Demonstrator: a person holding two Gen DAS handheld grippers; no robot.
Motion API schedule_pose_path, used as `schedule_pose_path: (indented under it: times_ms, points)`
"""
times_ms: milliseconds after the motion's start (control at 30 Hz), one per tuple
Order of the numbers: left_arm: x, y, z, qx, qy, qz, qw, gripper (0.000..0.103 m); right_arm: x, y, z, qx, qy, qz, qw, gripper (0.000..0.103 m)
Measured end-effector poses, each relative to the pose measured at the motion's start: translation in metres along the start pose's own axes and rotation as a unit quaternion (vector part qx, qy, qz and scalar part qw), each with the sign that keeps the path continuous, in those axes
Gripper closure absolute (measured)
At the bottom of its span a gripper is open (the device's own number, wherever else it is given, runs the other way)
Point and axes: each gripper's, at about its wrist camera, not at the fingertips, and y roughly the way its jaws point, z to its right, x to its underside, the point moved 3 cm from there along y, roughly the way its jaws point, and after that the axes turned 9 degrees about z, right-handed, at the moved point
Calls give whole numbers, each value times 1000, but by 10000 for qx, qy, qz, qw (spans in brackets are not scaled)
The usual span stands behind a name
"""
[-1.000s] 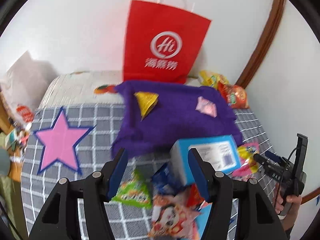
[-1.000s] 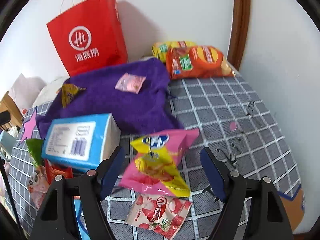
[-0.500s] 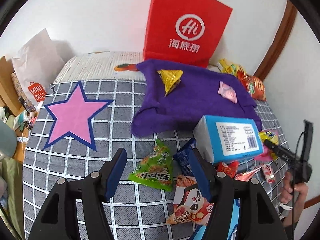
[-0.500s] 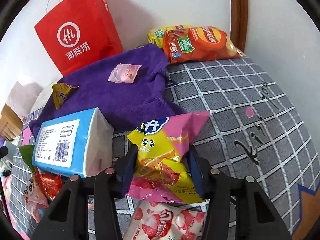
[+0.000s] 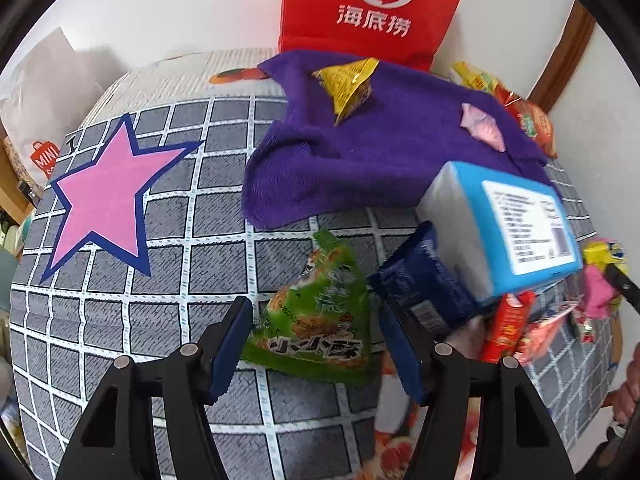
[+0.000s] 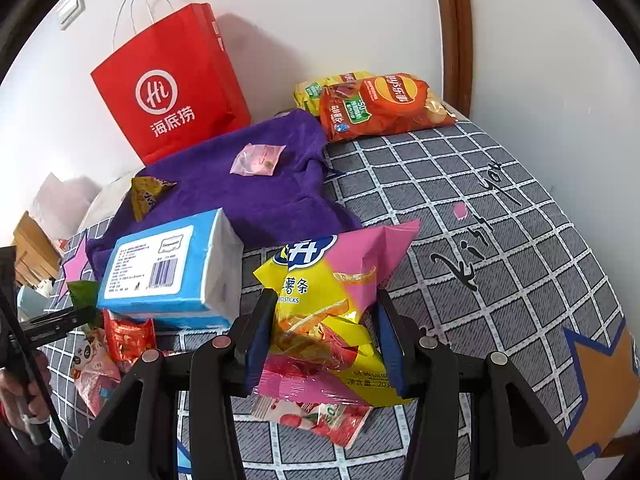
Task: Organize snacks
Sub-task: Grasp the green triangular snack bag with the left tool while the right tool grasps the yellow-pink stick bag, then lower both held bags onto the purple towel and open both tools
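My left gripper (image 5: 316, 344) is open with its jaws on either side of a green snack packet (image 5: 316, 320) lying on the grid-patterned cloth (image 5: 168, 280). A dark blue packet (image 5: 424, 288) lies just right of it, against a blue tissue box (image 5: 516, 224). My right gripper (image 6: 324, 340) is shut on a pink and yellow potato stick bag (image 6: 332, 292). A red and white packet (image 6: 320, 416) lies under that bag. A purple towel (image 6: 256, 192) carries a small yellow packet (image 6: 146, 194) and a pink sachet (image 6: 256, 160).
A red paper bag (image 6: 172, 88) stands against the wall behind the towel. Orange and yellow chip bags (image 6: 380, 104) lie at the back right. Red and panda-print packets (image 6: 116, 340) lie under the tissue box. A pink star (image 5: 104, 196) marks the cloth at left.
My left gripper has moved forward and down so the green packet sits between its jaws. My right gripper has closed in on the pink and yellow bag and grips it.
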Motion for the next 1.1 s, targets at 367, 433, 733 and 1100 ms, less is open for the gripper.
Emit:
schedule_pose_path:
  times_ms: [367, 433, 733, 1100]
  points:
    - [-10, -7, -8, -23, 61, 200, 9998, 52, 0, -9, -18, -106, -187, 53, 9998, 55]
    - [-15, -15, -10, 19, 37, 259, 9997, 52, -6, -9, -23, -148, -250, 65, 9996, 55]
    - [-55, -71, -6, 223, 45, 817, 9964, 52, -54, -23, -51, -305, -515, 488, 9970, 55]
    - [-127, -89, 23, 432, 123, 1231, 9914, 52, -131, -20, -101, -536, -698, 771, 9931, 55]
